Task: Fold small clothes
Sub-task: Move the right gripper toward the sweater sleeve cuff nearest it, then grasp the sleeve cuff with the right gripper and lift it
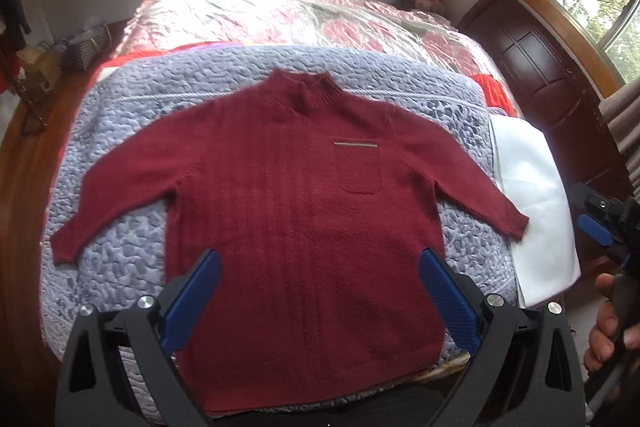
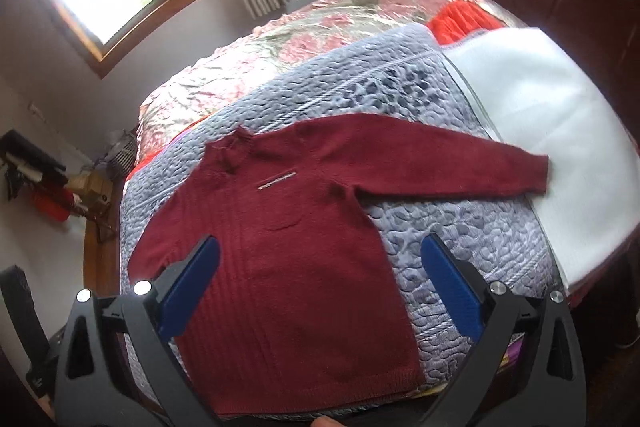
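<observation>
I held my left gripper (image 1: 320, 291) above the near hem of the dark red sweater (image 1: 296, 211), its blue fingers (image 1: 448, 303) spread wide apart with nothing between them but air and the knit below. The sweater lay flat and face up on the grey-blue quilted blanket (image 1: 132, 255), collar pointing away from me and both sleeves angled out to either side of my tool. Ahead and to the right of my left gripper, the chest pocket (image 1: 358, 167) showed with its pale trim. The right-hand cuff just reached the edge of a white sheet (image 1: 536, 195) lying beside the blanket; the left-hand cuff stopped short of the blanket's border, with bare quilt around it. My right gripper (image 2: 320, 287) was also parted and empty, hovering over the sweater's right side seam, one finger above knit and the other above open quilt. Beyond the collar, a wide strip of blanket and then a shiny floral bedspread (image 1: 280, 15) stretched away uncluttered. The hem seemed to lie at the blanket's near edge, though my own tool blocked that corner. My right hand (image 1: 608, 327) showed at the margin.
</observation>
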